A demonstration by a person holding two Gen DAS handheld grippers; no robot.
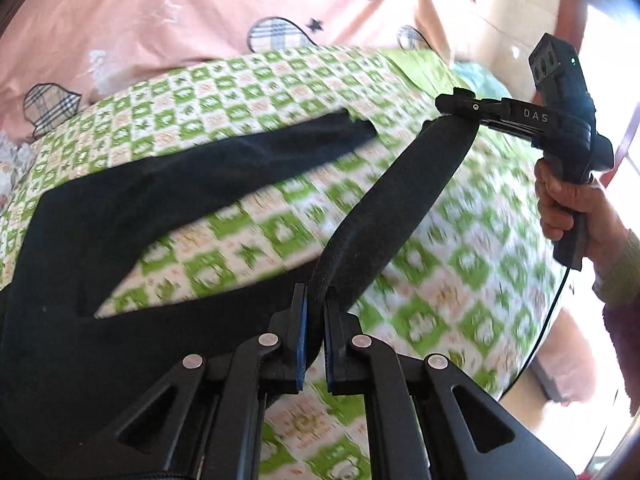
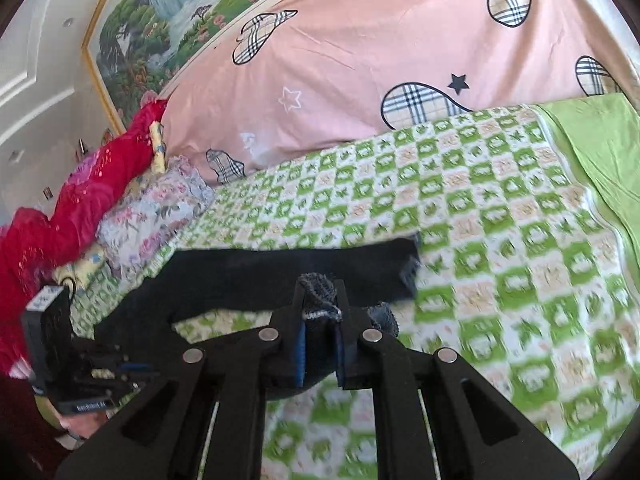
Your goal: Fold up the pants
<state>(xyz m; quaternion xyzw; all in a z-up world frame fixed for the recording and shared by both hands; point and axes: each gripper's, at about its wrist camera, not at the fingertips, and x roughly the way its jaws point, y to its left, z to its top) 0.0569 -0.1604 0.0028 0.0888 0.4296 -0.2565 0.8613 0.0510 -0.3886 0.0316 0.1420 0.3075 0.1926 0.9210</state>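
Black pants [image 1: 120, 208] lie on a green checkered bedspread [image 1: 248, 92]. One leg lies flat across the bed. The other leg [image 1: 400, 200] is lifted and stretched taut between both grippers. My left gripper [image 1: 315, 304] is shut on the waist end of that leg. My right gripper [image 1: 460, 100] is shut on the leg's cuff, held up over the bed. In the right wrist view, my right gripper [image 2: 320, 300] pinches the bunched cuff [image 2: 318, 286], with the flat leg [image 2: 280, 272] beyond it and my left gripper [image 2: 100, 372] at lower left.
A pink quilt with plaid hearts [image 2: 360, 72] covers the far side of the bed. Floral pillows [image 2: 152, 216] and a red blanket [image 2: 80, 192] lie at the head. A plain green sheet [image 2: 600, 152] sits at the right edge. A wall painting [image 2: 160, 20] hangs behind.
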